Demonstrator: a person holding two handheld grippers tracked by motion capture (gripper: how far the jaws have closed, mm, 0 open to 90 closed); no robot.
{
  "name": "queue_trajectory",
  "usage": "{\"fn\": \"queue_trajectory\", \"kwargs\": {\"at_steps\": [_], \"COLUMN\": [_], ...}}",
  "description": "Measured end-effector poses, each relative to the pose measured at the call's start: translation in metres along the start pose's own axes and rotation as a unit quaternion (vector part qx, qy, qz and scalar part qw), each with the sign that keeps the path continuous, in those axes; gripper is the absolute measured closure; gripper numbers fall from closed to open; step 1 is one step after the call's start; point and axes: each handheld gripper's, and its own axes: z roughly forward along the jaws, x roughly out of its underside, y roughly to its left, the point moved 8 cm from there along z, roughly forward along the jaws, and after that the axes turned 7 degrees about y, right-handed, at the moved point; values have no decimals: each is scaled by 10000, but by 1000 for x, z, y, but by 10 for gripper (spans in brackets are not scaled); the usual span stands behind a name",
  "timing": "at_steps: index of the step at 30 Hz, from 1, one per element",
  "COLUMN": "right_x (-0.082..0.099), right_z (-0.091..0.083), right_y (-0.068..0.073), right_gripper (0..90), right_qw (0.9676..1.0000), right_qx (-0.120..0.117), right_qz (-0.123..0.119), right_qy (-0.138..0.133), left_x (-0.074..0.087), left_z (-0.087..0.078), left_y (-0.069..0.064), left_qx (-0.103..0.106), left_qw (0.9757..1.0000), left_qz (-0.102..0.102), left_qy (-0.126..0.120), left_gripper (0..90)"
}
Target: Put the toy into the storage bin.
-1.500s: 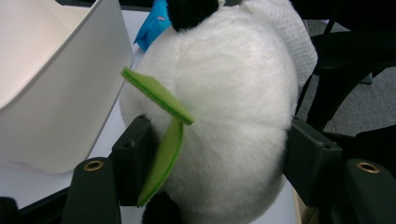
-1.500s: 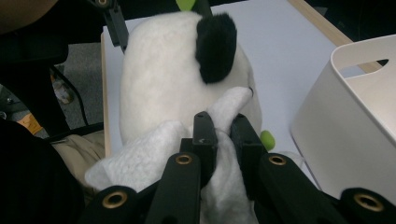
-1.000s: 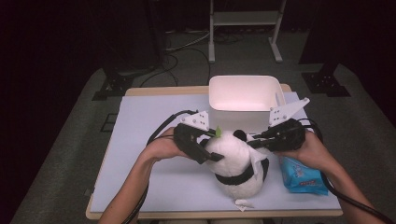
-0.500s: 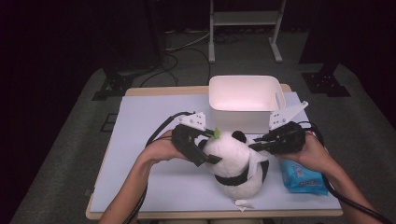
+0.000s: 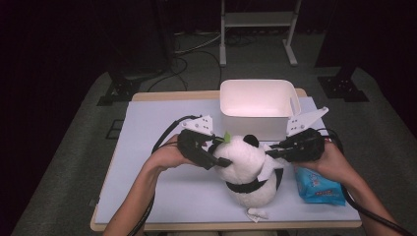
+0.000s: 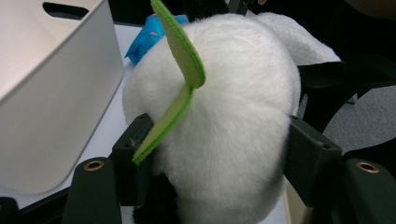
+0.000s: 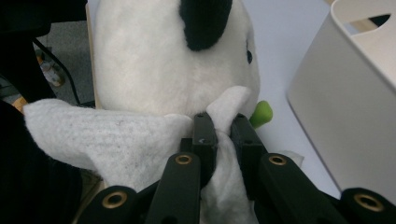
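A white and black panda plush (image 5: 248,172) sits upright on the pale mat near the table's front, with a green felt leaf (image 6: 182,51) on its head. My left gripper (image 5: 220,153) reaches in from the left. Its jaws have just been closing with the panda's head (image 6: 233,107) between them, and both pads (image 6: 135,156) now press into the fur. My right gripper (image 7: 223,126) comes in from the right, shut on a white wipe (image 7: 107,140) that lies against the panda's side below its black ear (image 7: 205,21).
A white plastic bin (image 5: 255,120) stands just behind the panda, close to both grippers. A blue pack of wipes (image 5: 317,187) lies under the right hand. The mat's left half (image 5: 147,128) is bare. Dark floor and cables surround the table.
The left gripper's jaws have narrowed onto the panda's head, which was loosely between them before. The right hand and its wipe have stayed in place.
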Motion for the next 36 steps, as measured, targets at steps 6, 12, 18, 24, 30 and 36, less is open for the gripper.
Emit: {"fn": "queue_trajectory", "kwargs": {"at_steps": [6, 12, 18, 24, 30, 36], "right_x": [-23, -46, -46, -36, -30, -25], "right_z": [-12, -7, -3, 2, 1, 1], "right_y": [4, 10, 8, 6, 6, 4], "right_gripper": [821, 820, 821, 822, 823, 823], "right_qw": [9995, 9989, 9990, 9993, 9995, 9994], "right_qx": [-55, -74, -157, -224, -230, -259], "right_qz": [-150, -389, -328, -227, -197, -125], "right_qy": [-263, -262, -277, -179, -134, -166], "left_x": [-9, -13, -14, -15, -13, -1], "left_z": [-10, 6, 9, 13, 11, 12], "left_y": [1, -6, -6, -4, -1, 1], "left_qx": [-181, -96, -81, -53, -122, -48], "left_qw": [9996, 9993, 9993, 9997, 9996, 9994], "left_qz": [96, 199, 200, 58, -117, -213], "left_qy": [175, 293, 296, 233, 225, 269], "left_gripper": [356, 353, 333, 225, 108, 93]}}
